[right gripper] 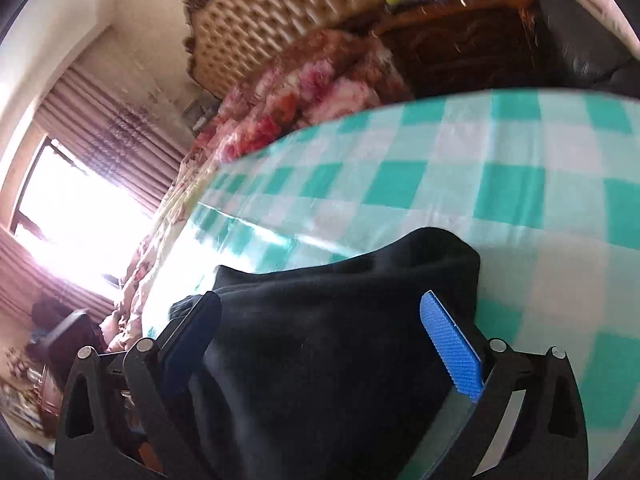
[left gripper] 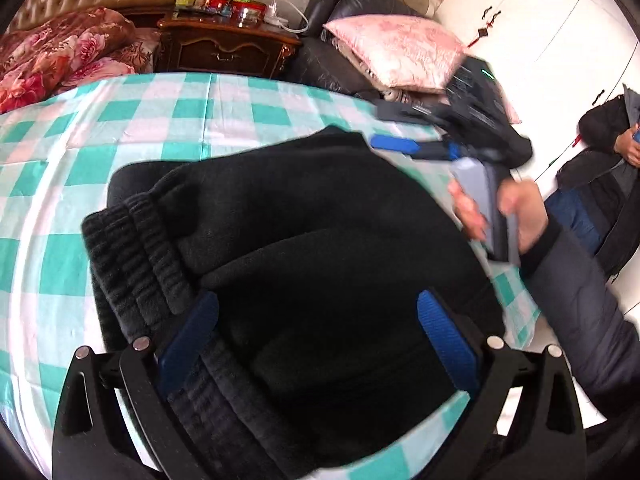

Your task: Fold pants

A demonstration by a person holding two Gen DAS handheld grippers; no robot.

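Black fleece pants (left gripper: 304, 220) lie bunched in a folded heap on the green-and-white checked cloth (left gripper: 120, 128), ribbed cuffs at the left. My left gripper (left gripper: 318, 340) is open above the near part of the heap, its blue pads wide apart over the fabric. My right gripper shows in the left wrist view (left gripper: 404, 128) at the far right edge of the pants, held by a hand, and looks open. In the right wrist view, my right gripper (right gripper: 320, 340) is open with black pants fabric (right gripper: 320, 360) between and under its fingers.
A pink pillow (left gripper: 396, 48) lies on a dark sofa beyond the table. A wooden nightstand (left gripper: 228, 48) with small items stands at the back. A floral quilt (left gripper: 60, 52) is at the far left. A seated person (left gripper: 612, 148) is at the right.
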